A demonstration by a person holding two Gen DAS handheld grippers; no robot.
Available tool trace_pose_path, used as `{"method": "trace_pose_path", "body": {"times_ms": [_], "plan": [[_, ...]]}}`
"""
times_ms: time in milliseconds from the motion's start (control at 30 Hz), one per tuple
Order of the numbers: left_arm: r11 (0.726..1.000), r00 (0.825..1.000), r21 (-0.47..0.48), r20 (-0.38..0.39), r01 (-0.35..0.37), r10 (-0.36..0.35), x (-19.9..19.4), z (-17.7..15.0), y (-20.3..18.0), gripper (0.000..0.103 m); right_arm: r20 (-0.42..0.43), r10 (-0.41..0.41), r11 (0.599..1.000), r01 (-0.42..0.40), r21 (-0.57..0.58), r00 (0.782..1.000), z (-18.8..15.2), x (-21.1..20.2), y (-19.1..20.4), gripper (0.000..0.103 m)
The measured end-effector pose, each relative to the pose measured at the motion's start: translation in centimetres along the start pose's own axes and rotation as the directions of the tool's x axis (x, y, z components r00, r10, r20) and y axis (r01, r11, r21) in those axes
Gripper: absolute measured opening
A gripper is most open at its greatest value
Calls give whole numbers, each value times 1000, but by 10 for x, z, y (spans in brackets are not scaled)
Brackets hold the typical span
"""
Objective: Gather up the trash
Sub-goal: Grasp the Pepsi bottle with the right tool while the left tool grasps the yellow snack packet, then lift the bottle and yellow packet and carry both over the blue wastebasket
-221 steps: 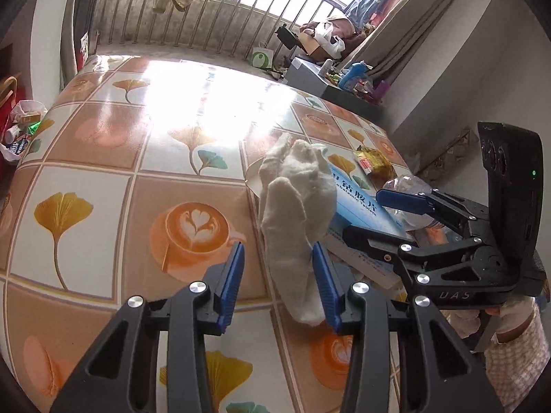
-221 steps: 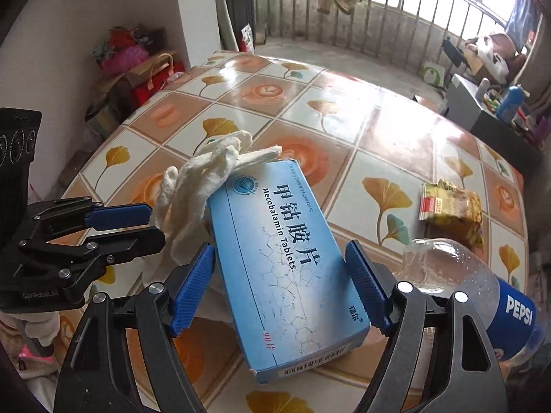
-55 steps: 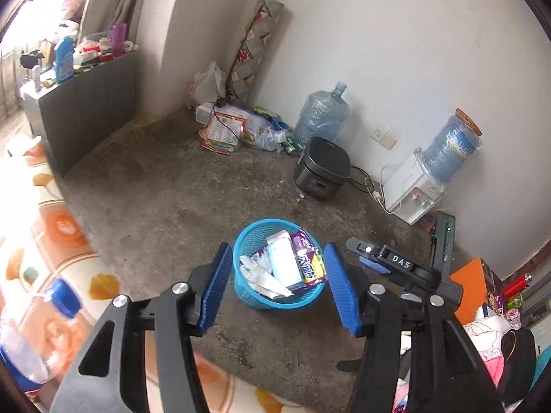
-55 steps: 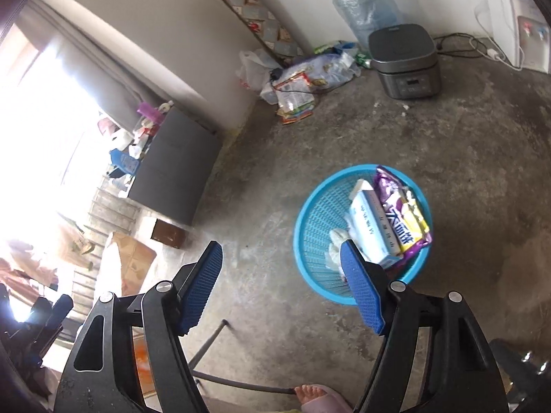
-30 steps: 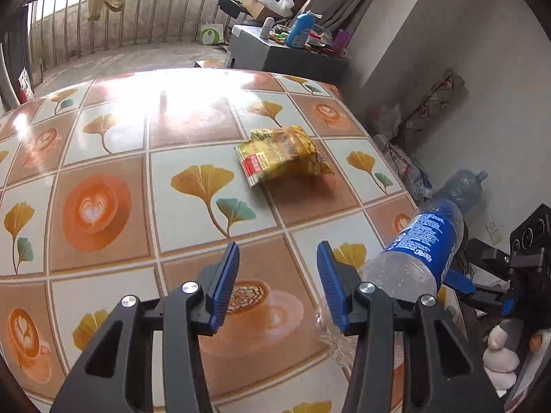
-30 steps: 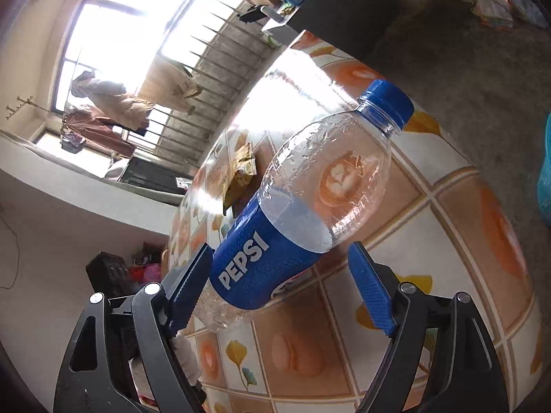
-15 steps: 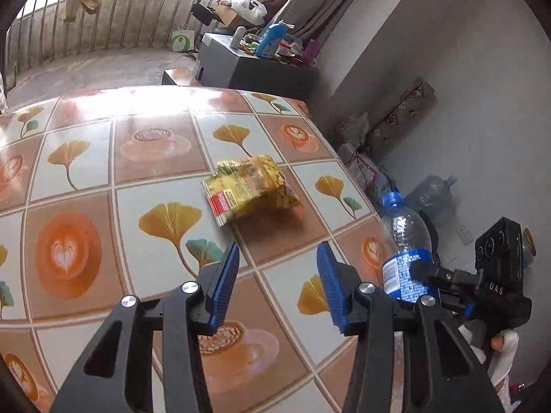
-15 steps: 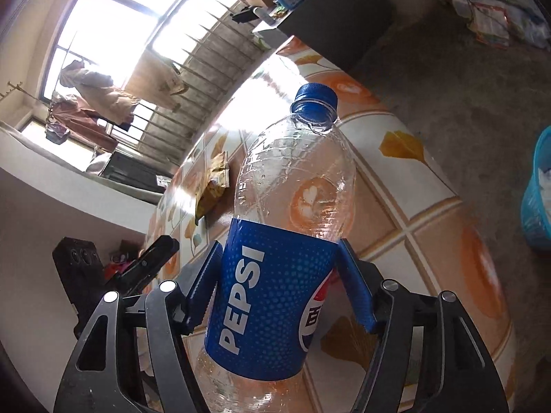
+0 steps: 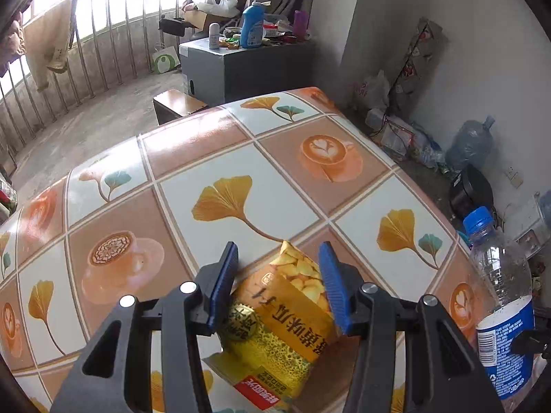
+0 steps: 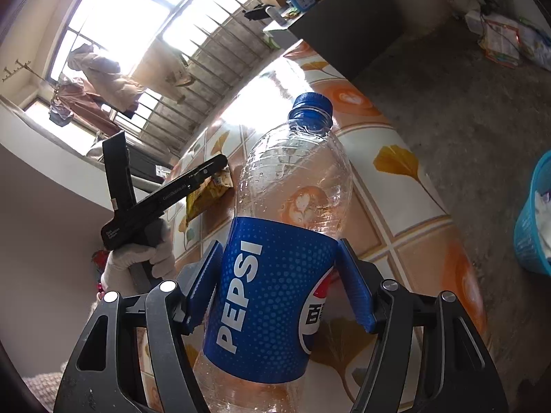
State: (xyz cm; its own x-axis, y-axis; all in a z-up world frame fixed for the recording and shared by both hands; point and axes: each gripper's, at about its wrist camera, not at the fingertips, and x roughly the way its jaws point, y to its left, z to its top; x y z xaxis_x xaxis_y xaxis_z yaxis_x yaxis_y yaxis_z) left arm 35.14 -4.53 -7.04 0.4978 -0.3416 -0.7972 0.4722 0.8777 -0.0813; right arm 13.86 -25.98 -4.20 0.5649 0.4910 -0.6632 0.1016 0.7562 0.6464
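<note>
A yellow snack packet (image 9: 280, 323) lies on the tiled table (image 9: 220, 158). My left gripper (image 9: 277, 287) is open, its blue pads on either side of the packet. My right gripper (image 10: 279, 285) is shut on an empty Pepsi bottle (image 10: 275, 275) with a blue cap and holds it upright above the table edge. The bottle also shows at the right in the left wrist view (image 9: 501, 296). The packet (image 10: 206, 194) and the left gripper show in the right wrist view. A blue trash basket (image 10: 533, 220) stands on the floor to the right.
A grey cabinet (image 9: 248, 65) with bottles stands beyond the table by the balcony railing. A water jug (image 9: 471, 144), a dark cooker (image 9: 470, 191) and bags lie along the white wall. The concrete floor lies right of the table.
My left gripper has moved forward over the table until the snack packet lies between its open fingers. My right gripper has closed on the Pepsi bottle and holds it upright.
</note>
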Motion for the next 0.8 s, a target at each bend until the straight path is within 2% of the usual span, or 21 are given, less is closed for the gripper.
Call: {"method": "trace_pose_path", "body": {"times_ms": [133,300,467,633,700,800], "plan": [[998,1000,53,6,-20,20,-12,-21,-10,36,-4,2,1000,-2,-14,1000,-1,-2,1,63],[999,1000,49,-14,3,-2,-38,-56,-18,35,-26,-10,998,8,-68,1000,-10,-3,10,62],[997,998,-61,-31,54,-56,-74,-99,-14,35,-75,-6,991,-4,-134,997,-32,-3,25,62],[974,991,-190,-36,122,-131,-107,-138,-5,35,-125,-12,978,-14,-210,992,-58,-6,44,62],[955,986,-250,-7,161,-168,-122,-148,2,35,-131,-16,973,-15,-229,991,-66,-7,49,62],[940,982,-287,53,186,-179,-150,-159,13,35,-124,-19,971,-11,-240,992,-73,-8,55,61]]}}
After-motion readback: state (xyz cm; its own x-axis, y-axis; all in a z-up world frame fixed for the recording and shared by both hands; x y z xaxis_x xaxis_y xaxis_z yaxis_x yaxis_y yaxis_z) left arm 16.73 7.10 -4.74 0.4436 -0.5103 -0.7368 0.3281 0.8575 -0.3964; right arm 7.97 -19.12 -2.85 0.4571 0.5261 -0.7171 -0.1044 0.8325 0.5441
